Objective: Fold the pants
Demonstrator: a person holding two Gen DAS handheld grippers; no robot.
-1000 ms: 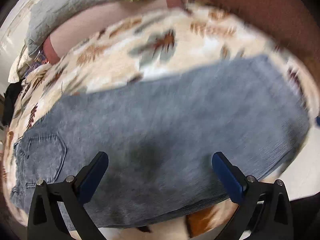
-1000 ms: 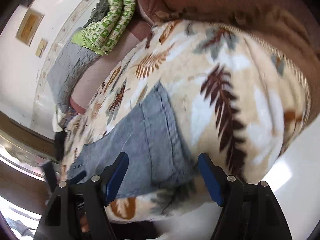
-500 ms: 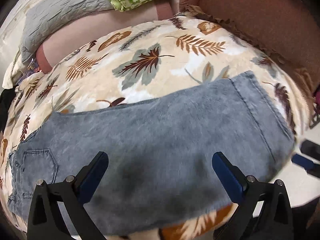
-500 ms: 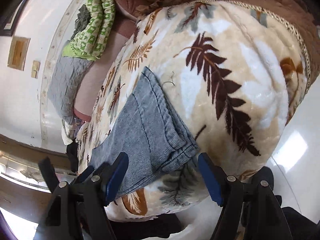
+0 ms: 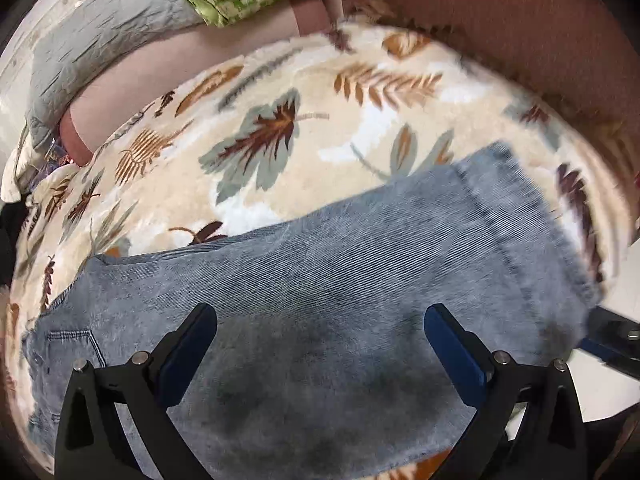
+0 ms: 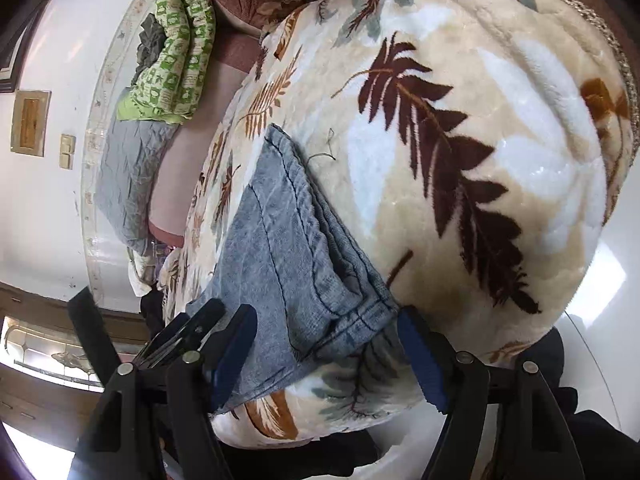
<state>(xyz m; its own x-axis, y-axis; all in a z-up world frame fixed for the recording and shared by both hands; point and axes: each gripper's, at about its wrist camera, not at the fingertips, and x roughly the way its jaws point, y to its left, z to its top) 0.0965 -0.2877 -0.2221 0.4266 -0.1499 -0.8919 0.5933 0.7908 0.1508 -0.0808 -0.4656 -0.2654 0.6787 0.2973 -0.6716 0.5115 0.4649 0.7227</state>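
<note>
Left tool (image 5: 320,332): spread apart, hovering over jeans (image 5: 340,280) | Right tool (image 6: 326,344): spread apart, straddling hem (image 6: 360,312) | Jeans lying on leaf-print blanket (image 6: 500,140)

Leaf-print blanket (image 5: 320,92); green quilt (image 6: 176,52); grey, perhaps pillow (image 5: 108,36); brown headboard (image 5: 520,20).

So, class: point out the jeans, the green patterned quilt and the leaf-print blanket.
jeans (image 5: 340,280), left wrist view, middle of the leg.
green patterned quilt (image 6: 180,52), right wrist view, its folded bulk.
leaf-print blanket (image 6: 500,128), right wrist view, bare top.
</note>
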